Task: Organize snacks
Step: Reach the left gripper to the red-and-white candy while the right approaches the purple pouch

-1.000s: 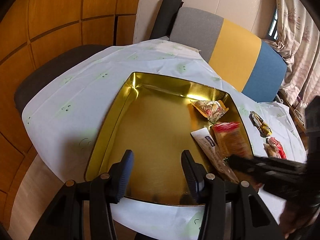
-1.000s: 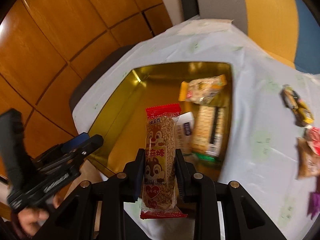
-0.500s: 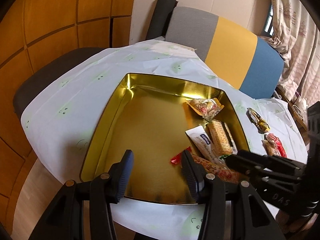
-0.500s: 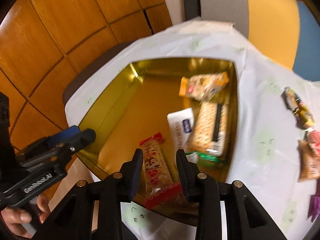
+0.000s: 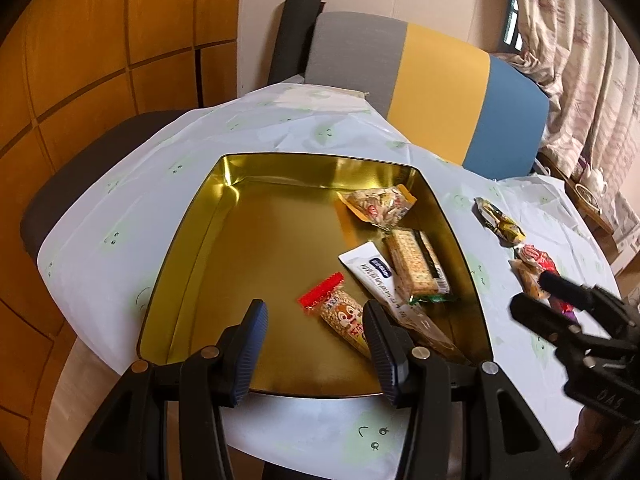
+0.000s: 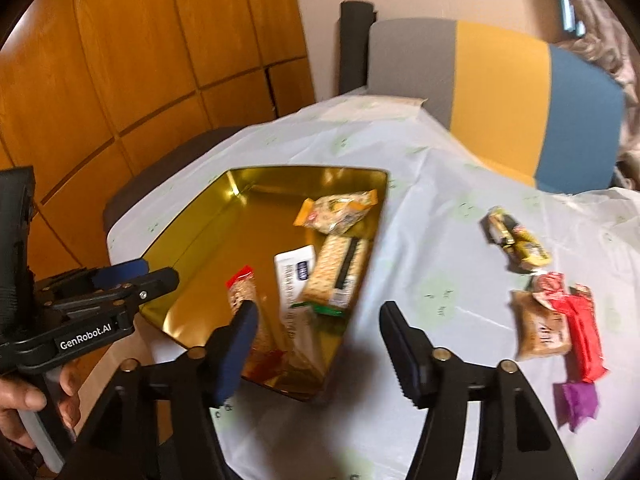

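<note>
A gold tin tray (image 5: 192, 240) (image 6: 192, 240) lies on the white tablecloth. In it are a red-topped puffed-rice bar (image 5: 340, 316) (image 6: 244, 288), a white packet (image 5: 372, 272), a cracker pack (image 5: 416, 264) (image 6: 336, 268) and an orange-edged snack bag (image 5: 380, 204) (image 6: 336, 212). My left gripper (image 5: 314, 352) is open and empty over the tray's near edge. My right gripper (image 6: 320, 344) is open and empty, above the tray's right rim. Loose snacks lie on the cloth to the right: a yellow-black packet (image 6: 516, 240), a brown packet (image 6: 540, 328), red wrappers (image 6: 576, 316) and a purple wrapper (image 6: 576, 400).
A grey, yellow and blue chair back (image 5: 440, 88) stands behind the table. Wooden panelling (image 5: 100, 40) is on the left, curtains (image 5: 580, 60) on the right. The table's near edge lies just below both grippers.
My right gripper opened and let the puffed-rice bar drop into the tray. It then pulled back and swung right toward the loose snacks. My left gripper stayed open and rose slightly.
</note>
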{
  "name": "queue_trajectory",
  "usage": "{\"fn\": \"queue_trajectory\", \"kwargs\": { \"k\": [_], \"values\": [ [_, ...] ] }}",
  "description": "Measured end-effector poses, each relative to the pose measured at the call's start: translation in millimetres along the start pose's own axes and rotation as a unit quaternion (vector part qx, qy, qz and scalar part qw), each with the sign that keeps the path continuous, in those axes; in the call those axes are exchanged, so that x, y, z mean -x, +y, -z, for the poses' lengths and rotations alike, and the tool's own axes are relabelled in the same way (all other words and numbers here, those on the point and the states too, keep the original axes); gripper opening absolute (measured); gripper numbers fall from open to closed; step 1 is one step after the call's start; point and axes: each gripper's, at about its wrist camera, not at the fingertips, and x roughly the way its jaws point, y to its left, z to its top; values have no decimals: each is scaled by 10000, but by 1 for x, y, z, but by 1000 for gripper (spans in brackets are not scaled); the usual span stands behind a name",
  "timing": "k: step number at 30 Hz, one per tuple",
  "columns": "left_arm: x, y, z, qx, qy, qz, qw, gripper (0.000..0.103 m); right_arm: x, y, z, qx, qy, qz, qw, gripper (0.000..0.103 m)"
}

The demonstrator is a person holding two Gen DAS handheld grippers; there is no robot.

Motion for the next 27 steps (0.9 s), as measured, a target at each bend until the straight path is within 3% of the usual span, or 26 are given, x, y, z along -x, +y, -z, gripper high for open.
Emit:
{"fn": "queue_trajectory", "kwargs": {
  "k": [3, 6, 12, 15, 22, 26, 27],
  "values": [
    [1, -7, 1, -111, -4, 14, 9999, 50, 12, -15, 4, -188, -247, 9, 9995, 77],
    [2, -14, 3, -211, -15, 58, 9998, 50, 25, -36, 6, -461, -425, 114, 9980, 89],
    [5, -32, 5, -497, -62, 148, 9986, 50, 50, -82, 7, -710, -455, 392, 9957, 92],
    [7, -43, 5, -689, -93, 221, 9973, 50, 67, -115, 7, -804, -457, 782, 9926, 93],
    [8, -69, 1, -941, -19, 575, 9939, 50, 106, -223, 8, -1511, -191, 1888, 9701, 93],
    [11, -91, -4, -1130, 1, 779, 9905, 50, 102, -284, 30, -2055, 178, 2343, 9500, 91],
    [11, -98, -5, -1193, 43, 884, 9889, 50, 101, -295, 38, -2216, 209, 2387, 9452, 86]
  ]
}}
